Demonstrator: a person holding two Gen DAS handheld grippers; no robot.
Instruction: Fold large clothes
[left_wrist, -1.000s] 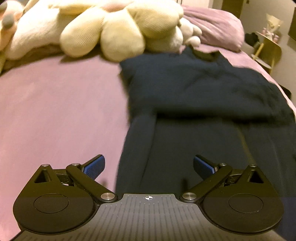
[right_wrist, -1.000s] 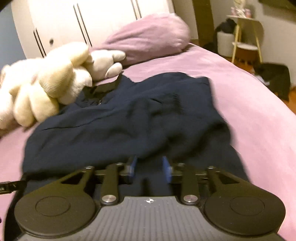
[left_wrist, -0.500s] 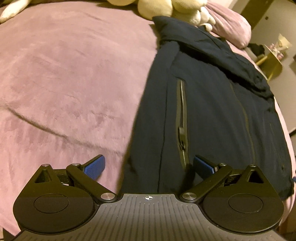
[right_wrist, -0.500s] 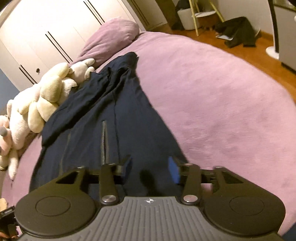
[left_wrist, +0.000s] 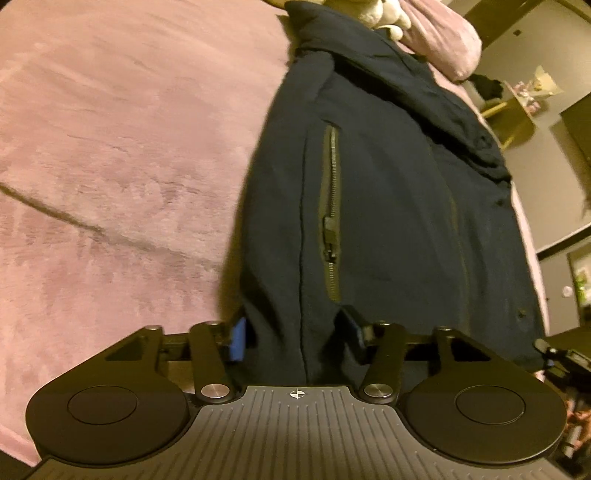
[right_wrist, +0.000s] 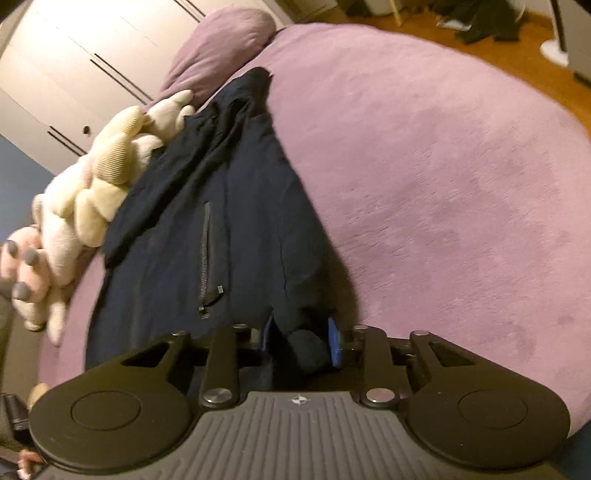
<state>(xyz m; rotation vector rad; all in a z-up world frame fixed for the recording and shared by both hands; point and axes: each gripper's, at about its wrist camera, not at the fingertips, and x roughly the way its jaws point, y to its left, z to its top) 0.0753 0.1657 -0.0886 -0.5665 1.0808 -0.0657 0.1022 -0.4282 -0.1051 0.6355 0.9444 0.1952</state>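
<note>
A dark navy jacket (left_wrist: 388, 206) lies lengthwise on the pink bed cover (left_wrist: 122, 147), its top end folded over near the plush toys. A zipped pocket (left_wrist: 330, 221) faces up. My left gripper (left_wrist: 295, 332) straddles the jacket's near left hem corner. Its jaws are closing, with flat cloth between the blue pads (left_wrist: 238, 339). In the right wrist view the same jacket (right_wrist: 221, 206) runs away from me. My right gripper (right_wrist: 300, 343) is at the near right hem corner. Its jaws are closing too, and a bunched lump of cloth sits pinched between its pads (right_wrist: 334, 347).
Cream plush toys (right_wrist: 107, 184) and a purple pillow (right_wrist: 221, 44) lie at the bed's far end. White wardrobe doors (right_wrist: 92, 55) stand behind them. A yellow side table (left_wrist: 517, 118) and dark clothes on the wooden floor (right_wrist: 487, 22) are beyond the bed's edge.
Both grippers swung from the jacket's middle to its near hem corners. The left jaws went from wide open to partly closed over the hem. The right jaws opened, then closed onto the cloth.
</note>
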